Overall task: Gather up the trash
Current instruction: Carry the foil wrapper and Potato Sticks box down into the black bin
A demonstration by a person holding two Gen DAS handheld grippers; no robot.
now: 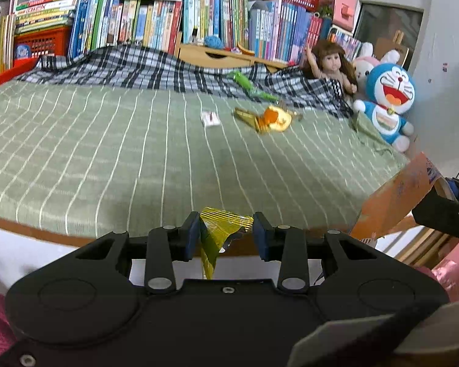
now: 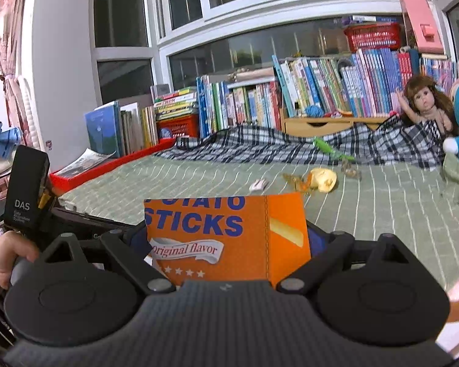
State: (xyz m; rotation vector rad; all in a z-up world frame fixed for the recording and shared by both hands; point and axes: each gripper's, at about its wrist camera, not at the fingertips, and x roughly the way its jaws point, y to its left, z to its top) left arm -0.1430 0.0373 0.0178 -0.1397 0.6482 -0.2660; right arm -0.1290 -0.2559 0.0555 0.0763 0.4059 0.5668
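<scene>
On the green striped bed [image 1: 137,159], bits of trash are lying about, and two grippers are waiting at its near edge. The left gripper [image 1: 226,235] is sitting at 6 o'clock in its own view, and a crinkly yellow wrapper [image 1: 218,232] is hanging between its blue fingers [image 1: 191,235]. The wrapper is touching the left finger, but the fingers are standing apart, so I cannot tell if they are really pinching it. Over at 3 o'clock in that view, the right gripper [image 1: 443,211] is gripping an orange box [image 1: 397,202]. In the right wrist view, the right gripper [image 2: 226,244] is clamping that orange box [image 2: 226,238] tight, and the box is standing up and showing the words "STICKS" and "Original flavor". More trash is lying up toward 1 o'clock in the left view: a small white wrapper [image 1: 209,118], a yellow and orange wrapper [image 1: 269,117] just beside it, and a green wrapper [image 1: 251,87] farther back on the checked blanket [image 1: 131,64]. A doll [image 1: 330,67] and a blue cat toy [image 1: 388,101] are sitting at 2 o'clock. Rows of books [image 1: 156,21] are standing behind the bed at 12 o'clock. A hand [image 2: 3,260] is showing at 9 o'clock in the right view, holding a black handle.
</scene>
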